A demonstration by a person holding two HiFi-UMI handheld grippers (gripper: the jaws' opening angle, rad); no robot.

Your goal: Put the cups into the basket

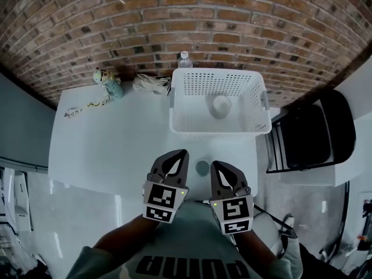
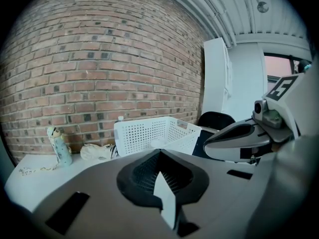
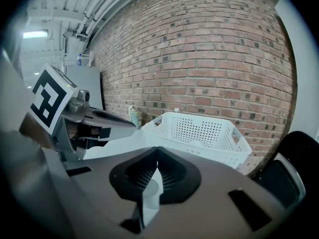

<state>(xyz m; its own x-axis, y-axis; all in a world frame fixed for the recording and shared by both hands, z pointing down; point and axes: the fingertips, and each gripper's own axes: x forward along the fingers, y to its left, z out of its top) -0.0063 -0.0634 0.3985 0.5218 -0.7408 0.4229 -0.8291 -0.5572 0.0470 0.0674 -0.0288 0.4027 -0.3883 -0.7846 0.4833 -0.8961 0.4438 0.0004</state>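
A white perforated basket [image 1: 218,129] stands at the far side of the white table [image 1: 104,150], and one white cup [image 1: 221,105] lies inside it. A small grey cup [image 1: 202,167] stands on the table's near edge, between my two grippers. My left gripper [image 1: 185,153] is just left of that cup with its jaws together and nothing in them. My right gripper [image 1: 214,164] is just right of it, also shut and empty. In the left gripper view the basket [image 2: 154,133] lies ahead beyond the closed jaws of the left gripper [image 2: 159,152]. The right gripper view shows the basket [image 3: 199,131] ahead too.
A pale green figurine bottle [image 1: 108,83], a white plush toy [image 1: 150,84] and a beaded cord [image 1: 81,109] lie at the table's back left. A water bottle [image 1: 185,58] stands behind the basket against the brick wall. A black chair [image 1: 314,135] is right of the table.
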